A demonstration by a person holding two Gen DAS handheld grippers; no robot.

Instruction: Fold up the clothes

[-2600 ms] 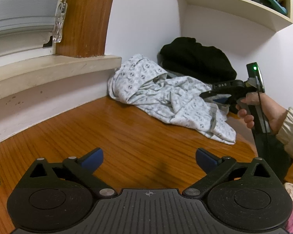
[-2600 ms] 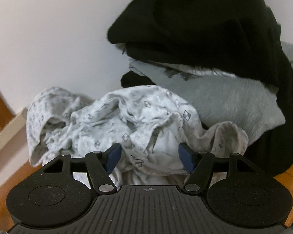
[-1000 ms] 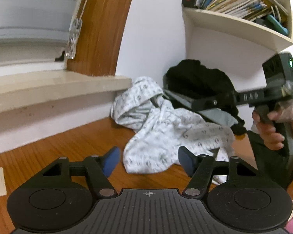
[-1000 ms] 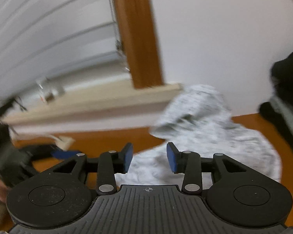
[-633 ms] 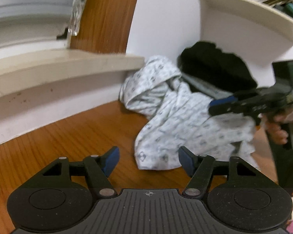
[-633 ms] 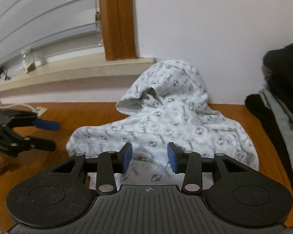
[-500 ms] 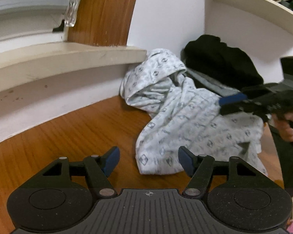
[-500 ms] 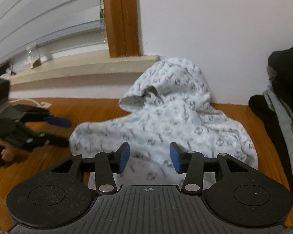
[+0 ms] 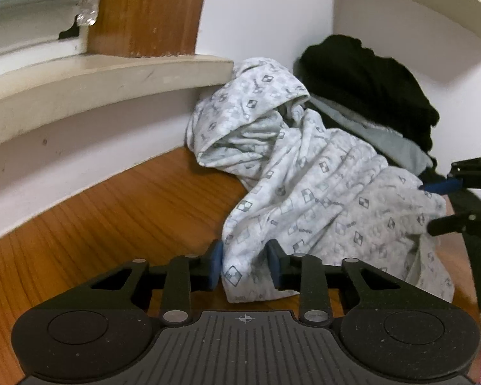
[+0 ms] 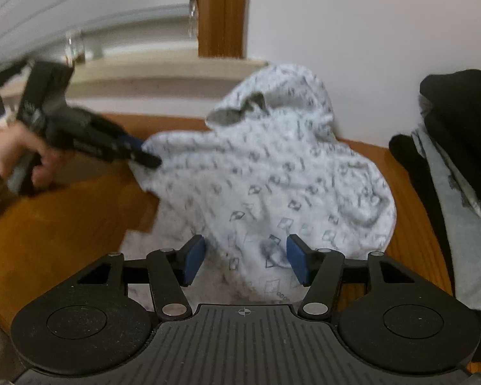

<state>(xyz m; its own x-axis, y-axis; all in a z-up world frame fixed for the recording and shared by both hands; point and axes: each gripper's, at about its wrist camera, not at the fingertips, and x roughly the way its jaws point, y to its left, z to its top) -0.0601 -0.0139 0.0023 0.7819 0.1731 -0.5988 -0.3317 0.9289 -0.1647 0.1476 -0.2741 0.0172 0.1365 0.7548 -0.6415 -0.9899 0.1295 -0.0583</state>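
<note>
A white hooded garment (image 9: 320, 192) with a grey square pattern lies crumpled on the wooden table (image 9: 112, 218), its hood against the wall. My left gripper (image 9: 244, 266) is shut on the garment's near lower corner, with fabric filling the narrow gap between the blue pads. In the right wrist view the same garment (image 10: 272, 166) spreads ahead, and the left gripper (image 10: 144, 157) pinches its left edge, held by a hand (image 10: 12, 150). My right gripper (image 10: 245, 261) is open, its pads on either side of a fold of cloth. It also shows, open, at the garment's right edge (image 9: 439, 205).
A pile of black clothes (image 9: 368, 80) on a grey garment (image 9: 384, 138) sits in the corner behind the hoodie. A pale window sill (image 9: 96, 77) runs along the left wall. A wall shelf (image 9: 417, 0) hangs above the pile.
My left gripper has moved forward to the garment's near corner and its jaws have closed on the fabric. The right gripper has stayed open and come closer over the cloth.
</note>
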